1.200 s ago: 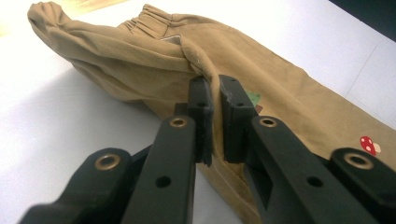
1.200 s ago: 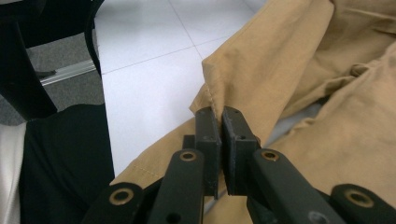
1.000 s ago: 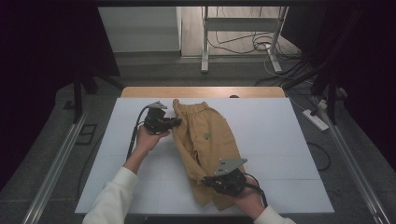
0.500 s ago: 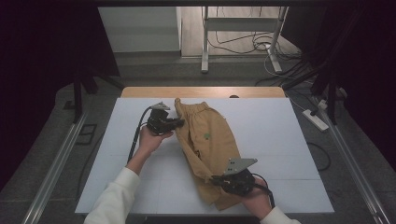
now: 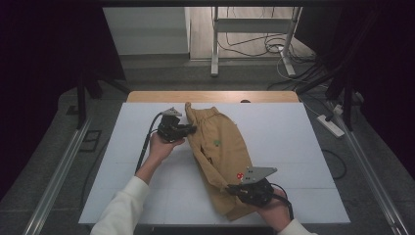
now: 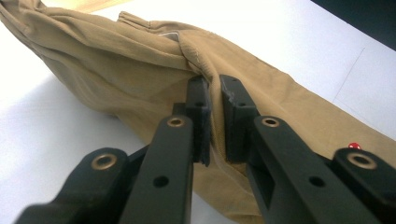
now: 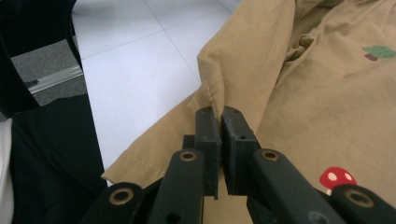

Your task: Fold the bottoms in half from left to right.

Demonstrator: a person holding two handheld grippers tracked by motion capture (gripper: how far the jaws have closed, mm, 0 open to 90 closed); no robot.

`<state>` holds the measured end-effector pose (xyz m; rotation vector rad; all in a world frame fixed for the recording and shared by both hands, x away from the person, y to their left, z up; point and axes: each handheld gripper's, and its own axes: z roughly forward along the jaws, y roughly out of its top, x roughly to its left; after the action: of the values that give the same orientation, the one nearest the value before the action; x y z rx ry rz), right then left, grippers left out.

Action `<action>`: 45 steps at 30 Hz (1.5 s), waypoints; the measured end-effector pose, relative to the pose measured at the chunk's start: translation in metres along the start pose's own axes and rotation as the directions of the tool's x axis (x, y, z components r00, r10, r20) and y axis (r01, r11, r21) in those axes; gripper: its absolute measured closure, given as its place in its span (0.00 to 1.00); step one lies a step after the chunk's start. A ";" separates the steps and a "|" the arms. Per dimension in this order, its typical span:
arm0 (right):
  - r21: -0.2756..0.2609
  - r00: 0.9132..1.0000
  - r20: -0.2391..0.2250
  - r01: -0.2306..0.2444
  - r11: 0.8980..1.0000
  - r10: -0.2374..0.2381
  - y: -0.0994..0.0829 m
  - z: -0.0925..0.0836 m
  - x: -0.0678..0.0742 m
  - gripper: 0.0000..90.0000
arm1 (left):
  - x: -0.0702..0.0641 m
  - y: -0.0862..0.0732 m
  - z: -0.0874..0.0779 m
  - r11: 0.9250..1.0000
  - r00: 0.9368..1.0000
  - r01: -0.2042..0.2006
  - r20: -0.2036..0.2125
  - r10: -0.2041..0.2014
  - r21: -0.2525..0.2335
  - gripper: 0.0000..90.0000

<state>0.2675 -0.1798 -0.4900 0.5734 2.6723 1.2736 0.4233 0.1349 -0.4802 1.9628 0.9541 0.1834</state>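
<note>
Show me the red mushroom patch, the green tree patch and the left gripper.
red mushroom patch (image 7: 337, 178), right gripper view, on its cap.
green tree patch (image 7: 378, 51), right gripper view, on its crown.
left gripper (image 5: 192, 129), high view, between its fingers.

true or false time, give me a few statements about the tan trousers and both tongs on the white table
1. The left tongs are shut on the tan trousers. True.
2. The right tongs stand wide open above the cloth. False: they are shut on a fold near the hem.
3. The trousers carry a small red mushroom and a green tree. True.
4. The trousers hang off the edge of the white table. False: they lie wholly on it.
5. Both tongs grip the same end of the trousers. False: the left grips the far end, the right the near end.
</note>
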 end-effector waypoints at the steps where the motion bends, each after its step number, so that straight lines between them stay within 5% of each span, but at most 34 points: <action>1: -0.002 1.000 0.002 0.000 1.000 0.000 -0.001 0.000 0.000 0.95 | 0.000 0.000 0.000 1.000 1.000 0.000 0.000 0.000 -0.001 0.91; 45: 0.009 0.998 0.045 -0.047 0.999 0.046 -0.019 -0.017 -0.010 0.95 | -0.013 0.014 0.032 1.000 1.000 0.004 0.020 -0.004 0.001 0.92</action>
<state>0.2668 -0.2074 -0.4943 0.6613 2.6454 1.2438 0.4373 0.1006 -0.4839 1.9600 0.9456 0.1613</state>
